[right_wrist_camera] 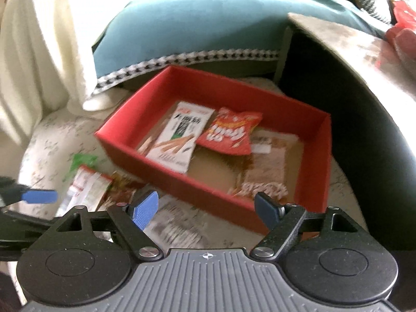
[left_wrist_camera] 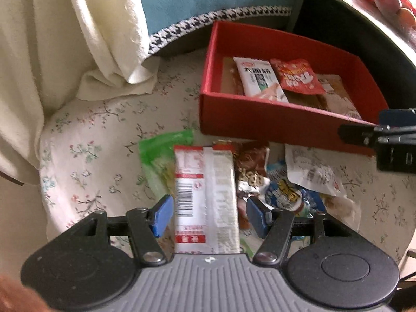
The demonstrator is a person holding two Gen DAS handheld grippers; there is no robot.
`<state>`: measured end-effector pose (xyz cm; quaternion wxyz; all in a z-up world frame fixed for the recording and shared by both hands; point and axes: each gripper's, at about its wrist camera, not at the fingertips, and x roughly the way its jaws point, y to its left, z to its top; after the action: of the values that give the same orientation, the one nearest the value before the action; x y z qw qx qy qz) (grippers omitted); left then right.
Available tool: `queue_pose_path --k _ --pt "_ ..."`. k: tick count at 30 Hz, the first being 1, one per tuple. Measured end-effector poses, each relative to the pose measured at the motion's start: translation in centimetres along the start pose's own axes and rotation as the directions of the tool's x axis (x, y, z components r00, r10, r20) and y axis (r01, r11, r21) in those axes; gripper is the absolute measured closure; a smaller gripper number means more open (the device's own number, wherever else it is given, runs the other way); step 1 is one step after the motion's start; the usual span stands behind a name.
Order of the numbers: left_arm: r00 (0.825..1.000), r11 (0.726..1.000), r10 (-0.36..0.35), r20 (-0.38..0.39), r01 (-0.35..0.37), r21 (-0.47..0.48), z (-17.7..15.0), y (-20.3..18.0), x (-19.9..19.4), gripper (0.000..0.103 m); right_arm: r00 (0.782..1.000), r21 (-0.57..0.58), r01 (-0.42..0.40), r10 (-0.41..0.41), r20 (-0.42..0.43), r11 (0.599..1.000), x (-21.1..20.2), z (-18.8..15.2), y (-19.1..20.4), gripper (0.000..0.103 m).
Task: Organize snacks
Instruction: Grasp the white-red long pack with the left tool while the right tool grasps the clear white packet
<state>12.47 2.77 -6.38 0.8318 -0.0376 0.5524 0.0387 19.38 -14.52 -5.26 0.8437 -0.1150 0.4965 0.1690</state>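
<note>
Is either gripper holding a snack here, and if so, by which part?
The left gripper straddles the white-and-red packet near its lower half, but whether the pads press it cannot be told. The right gripper is open and holds nothing.

Both views are aimed steeply down from close above — the red box, toward one o'clock, is shared.

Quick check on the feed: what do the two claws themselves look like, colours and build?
Both match. The left claw and the right claw each have two blue textured pads on black linkage arms with silver pivot screws, two round black discs at the base, and a ribbed grey housing with a small crosshair mark. No cables or sleeves show.
</note>
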Motion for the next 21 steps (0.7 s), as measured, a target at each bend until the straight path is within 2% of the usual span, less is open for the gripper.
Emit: queue_pose_path --k 8,16,21 --pt "1.000 1.000 0.016 -0.020 -0.015 0.022 -0.6 -1.0 1.4 0.038 0.994 -0.046 -0.078 0.074 -0.082 0.996 0.9 -1.2 1.3 0.017" --pt "1.000 1.000 0.006 -0.028 -0.006 -0.001 -0.6 -0.3 1.3 0.037 0.969 -0.063 -0.174 0.160 -0.189 0.983 3.5 -1.6 2.1 0.016" --pt "0.999 1.000 -0.014 -0.047 0.014 -0.003 -1.0 -0.2 1.5 0.037 0.968 -0.097 -0.180 0.159 -0.196 0.979 6.1 -1.0 1.8 0.015"
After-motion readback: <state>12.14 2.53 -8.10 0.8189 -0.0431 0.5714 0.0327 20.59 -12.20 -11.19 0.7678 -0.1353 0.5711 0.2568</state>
